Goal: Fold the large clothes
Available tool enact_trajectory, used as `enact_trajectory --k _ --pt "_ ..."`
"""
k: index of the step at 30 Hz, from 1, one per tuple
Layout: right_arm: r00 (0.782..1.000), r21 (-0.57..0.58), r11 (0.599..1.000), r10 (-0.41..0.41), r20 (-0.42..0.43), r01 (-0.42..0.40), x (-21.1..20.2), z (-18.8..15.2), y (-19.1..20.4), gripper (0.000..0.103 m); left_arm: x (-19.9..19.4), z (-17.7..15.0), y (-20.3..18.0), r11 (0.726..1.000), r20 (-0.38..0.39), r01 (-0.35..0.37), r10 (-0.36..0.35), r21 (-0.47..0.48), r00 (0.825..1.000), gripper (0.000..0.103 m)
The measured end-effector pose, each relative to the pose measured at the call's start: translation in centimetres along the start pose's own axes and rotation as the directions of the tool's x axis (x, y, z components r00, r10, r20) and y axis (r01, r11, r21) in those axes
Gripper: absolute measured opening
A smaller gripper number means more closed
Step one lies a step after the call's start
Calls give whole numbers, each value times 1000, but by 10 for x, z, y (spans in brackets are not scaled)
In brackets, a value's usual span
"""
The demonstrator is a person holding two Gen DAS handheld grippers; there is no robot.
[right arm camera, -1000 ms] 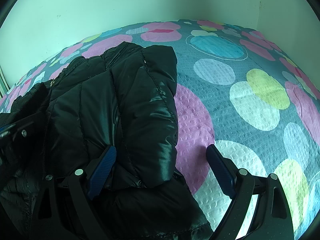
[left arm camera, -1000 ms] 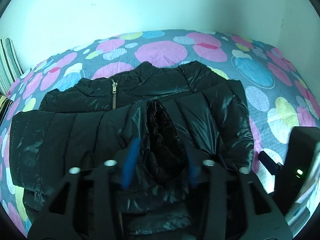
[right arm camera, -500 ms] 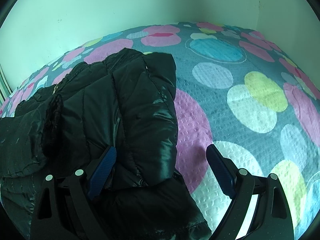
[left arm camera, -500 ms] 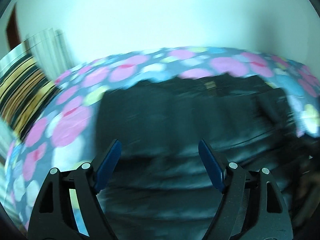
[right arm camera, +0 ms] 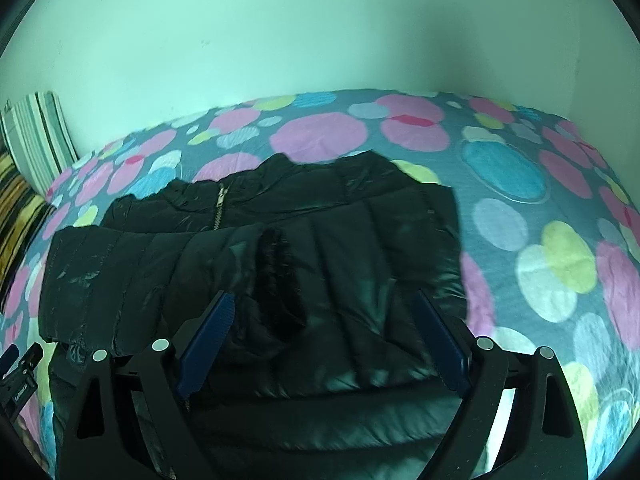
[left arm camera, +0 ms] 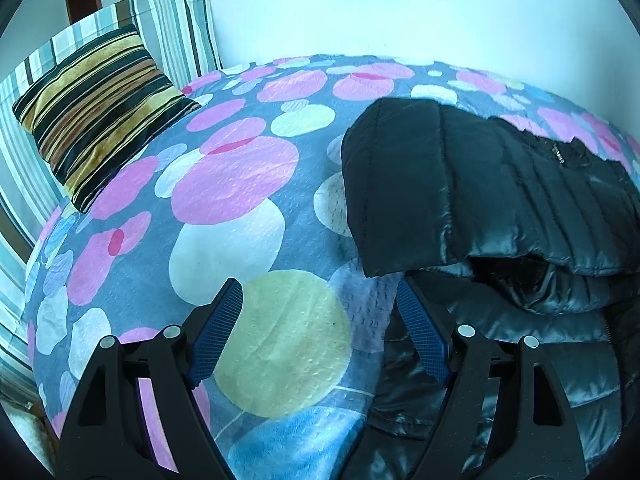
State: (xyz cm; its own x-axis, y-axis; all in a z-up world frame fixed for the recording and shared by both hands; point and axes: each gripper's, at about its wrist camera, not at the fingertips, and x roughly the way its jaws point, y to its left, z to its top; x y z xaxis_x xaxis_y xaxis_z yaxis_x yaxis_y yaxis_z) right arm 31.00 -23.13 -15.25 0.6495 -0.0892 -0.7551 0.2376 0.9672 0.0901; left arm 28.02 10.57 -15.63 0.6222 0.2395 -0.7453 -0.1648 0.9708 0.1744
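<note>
A black quilted jacket [right arm camera: 360,240] lies on the spotted bedspread [left arm camera: 232,176], zipper [right arm camera: 219,204] facing up. Both sleeves are folded across its front. In the right wrist view, my right gripper [right arm camera: 324,296] hovers open above the middle of the jacket, nothing between its fingers. My left gripper [left arm camera: 318,286] stands open over the bedspread just left of the jacket [left arm camera: 460,184]. Its right finger [left arm camera: 420,336] is at the jacket's left edge, under the folded sleeve end. Neither gripper holds fabric.
A dark gold-striped pillow [left arm camera: 96,112] leans on a striped cushion [left arm camera: 176,28] at the bed's left end. A pale wall [right arm camera: 320,40] runs behind the bed. Bare bedspread [right arm camera: 540,220] lies right of the jacket.
My left gripper opened, let go of the sleeve cuff and swung left off the jacket to its left edge. My right gripper rose and drew back from the jacket's right edge to above its middle.
</note>
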Motion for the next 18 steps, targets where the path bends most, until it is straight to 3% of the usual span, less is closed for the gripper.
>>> enact_trajectory --k 3,4,5,7,8,10,15,18 --pt "999 -17 1000 11 -46 -12 24 3 13 84 7 -2 -3 1000 -20 7 -7 -8 1000 79" --pt "998 -18 1000 15 -66 -16 31 2 17 75 10 -2 -4 1000 -26 12 -12 -13 1000 79" --pt "995 -13 1000 27 -91 -28 37 1 18 52 12 -2 -4 1000 -29 14 -14 -16 999 79" --pt "988 18 997 76 -136 -74 45 -1 17 40 16 0 -5 1000 -35 20 -21 -17 999 79" --pt "988 21 997 79 -135 -77 45 -2 17 28 17 1 -7 1000 -34 21 -22 -16 999 79" --pt "987 19 994 106 -119 -104 40 1 17 15 18 3 -8 1000 -30 18 -19 -13 999 79" --pt "998 34 998 59 -14 -59 10 12 -1 12 24 9 -10 1000 -28 24 -24 -14 999 80" --pt "1000 49 999 9 -4 -8 5 11 -20 12 27 13 -17 1000 -26 25 -25 1 999 81"
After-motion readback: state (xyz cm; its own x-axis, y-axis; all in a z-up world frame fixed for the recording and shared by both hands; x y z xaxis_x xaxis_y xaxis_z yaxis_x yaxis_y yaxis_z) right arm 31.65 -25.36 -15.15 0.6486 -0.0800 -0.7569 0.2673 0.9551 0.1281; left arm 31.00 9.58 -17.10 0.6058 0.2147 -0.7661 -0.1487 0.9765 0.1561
